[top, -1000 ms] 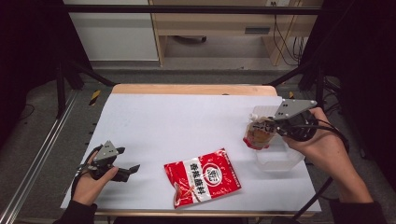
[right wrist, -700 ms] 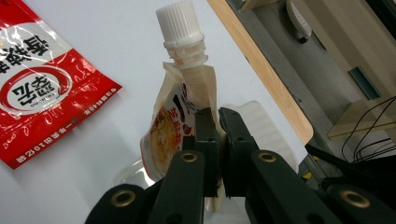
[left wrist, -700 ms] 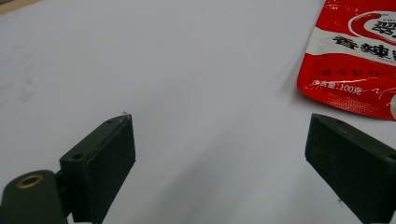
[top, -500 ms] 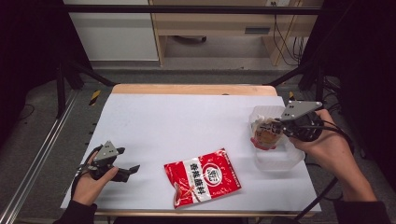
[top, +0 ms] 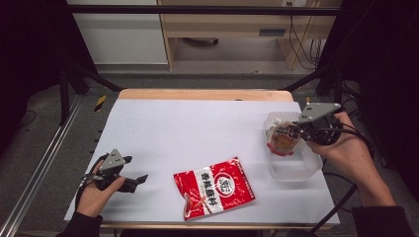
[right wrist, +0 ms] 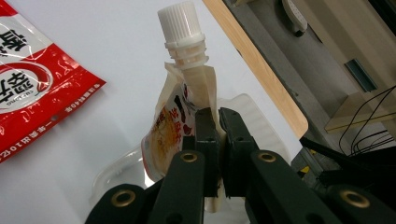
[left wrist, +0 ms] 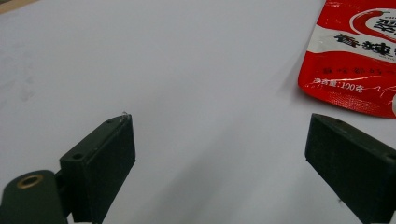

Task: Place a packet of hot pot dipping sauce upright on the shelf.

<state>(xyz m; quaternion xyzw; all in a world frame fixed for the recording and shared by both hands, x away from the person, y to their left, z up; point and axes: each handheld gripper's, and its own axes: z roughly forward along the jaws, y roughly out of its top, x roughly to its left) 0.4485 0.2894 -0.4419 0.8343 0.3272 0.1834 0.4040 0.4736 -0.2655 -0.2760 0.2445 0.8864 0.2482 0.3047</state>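
My right gripper [top: 295, 131] [right wrist: 218, 122] is shut on a spouted pouch [top: 282, 138] [right wrist: 180, 119] with a white screw cap, holding it over a clear plastic container [top: 294, 166] [right wrist: 116, 169] at the table's right side. A red sauce packet [top: 213, 187] [left wrist: 355, 60] [right wrist: 32, 88] lies flat near the table's front edge, around the middle. My left gripper [top: 136, 174] [left wrist: 224, 163] rests at the front left, open, with bare white table between its jaws and the red packet a short way beyond its right jaw.
The white table top [top: 197, 133] has a wooden back edge [top: 202, 95]. A metal rail [top: 39, 163] runs along the left side. Cables hang by a shelf unit [top: 296, 34] behind the table.
My right gripper has carried the pouch rightward and lowered it toward the clear container. The left gripper and the red packet have stayed put.
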